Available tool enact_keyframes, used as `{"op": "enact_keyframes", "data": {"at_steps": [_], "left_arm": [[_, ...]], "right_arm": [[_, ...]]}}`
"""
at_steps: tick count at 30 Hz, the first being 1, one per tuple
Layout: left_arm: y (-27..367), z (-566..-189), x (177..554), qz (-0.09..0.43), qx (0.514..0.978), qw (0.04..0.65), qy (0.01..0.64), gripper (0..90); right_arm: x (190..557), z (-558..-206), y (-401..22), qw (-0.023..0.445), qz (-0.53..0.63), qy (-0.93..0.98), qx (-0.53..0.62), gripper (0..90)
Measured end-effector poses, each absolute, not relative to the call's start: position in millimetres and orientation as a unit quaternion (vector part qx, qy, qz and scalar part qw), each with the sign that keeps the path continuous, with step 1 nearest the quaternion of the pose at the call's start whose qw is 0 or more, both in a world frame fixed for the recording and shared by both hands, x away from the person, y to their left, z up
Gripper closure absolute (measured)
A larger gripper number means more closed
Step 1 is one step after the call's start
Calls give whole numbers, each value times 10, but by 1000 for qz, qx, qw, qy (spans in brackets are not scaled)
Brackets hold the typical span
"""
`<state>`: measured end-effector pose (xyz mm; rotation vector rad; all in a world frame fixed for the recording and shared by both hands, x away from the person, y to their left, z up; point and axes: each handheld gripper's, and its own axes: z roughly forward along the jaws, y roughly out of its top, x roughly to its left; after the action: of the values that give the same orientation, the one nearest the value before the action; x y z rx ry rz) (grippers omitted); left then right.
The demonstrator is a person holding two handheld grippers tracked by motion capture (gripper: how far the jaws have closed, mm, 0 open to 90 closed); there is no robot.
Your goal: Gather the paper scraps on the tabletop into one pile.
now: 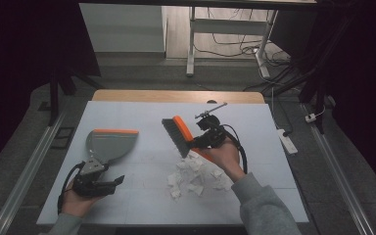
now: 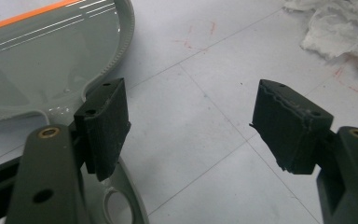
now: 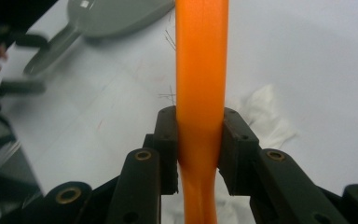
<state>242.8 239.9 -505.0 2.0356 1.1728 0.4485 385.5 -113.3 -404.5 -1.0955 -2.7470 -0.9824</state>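
Right gripper point(image 3: 199, 149) clamps raised brush point(image 1: 180, 133) handle.

The counter point(image 1: 142, 110) has a pale grey-white top with faint seam lines crossing it, and a strip of bare wood shows along its far edge. On its left half lies a grey dustpan point(image 1: 108, 145), flat, its orange lip turned towards the far side and its handle pointing back to the near edge. Right of the middle, towards the near side, sits a loose heap of crumpled white paper scraps point(image 1: 193, 177), well apart from the dustpan. A few faint red marks show on the surface near the scraps.
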Motion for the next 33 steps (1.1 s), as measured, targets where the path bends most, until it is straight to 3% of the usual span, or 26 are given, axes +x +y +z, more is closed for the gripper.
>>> {"op": "enact_keyframes", "data": {"at_steps": [11, 19, 27, 33], "left_arm": [[2410, -5063, 2436, 173, 790, 366, 460, 274], [2409, -5073, 2437, 172, 791, 363, 461, 274], [2406, -5079, 2440, 172, 792, 363, 461, 274], [2407, -5082, 2439, 172, 792, 363, 460, 274]], "right_arm": [[3288, -4131, -1047, 45, -270, -928, -254, 709], [2990, -4243, -883, 36, -223, -957, -183, 709], [2836, -4419, -754, 56, -190, -969, -145, 709], [2865, -4519, -683, 44, -164, -977, -131, 709]]}}
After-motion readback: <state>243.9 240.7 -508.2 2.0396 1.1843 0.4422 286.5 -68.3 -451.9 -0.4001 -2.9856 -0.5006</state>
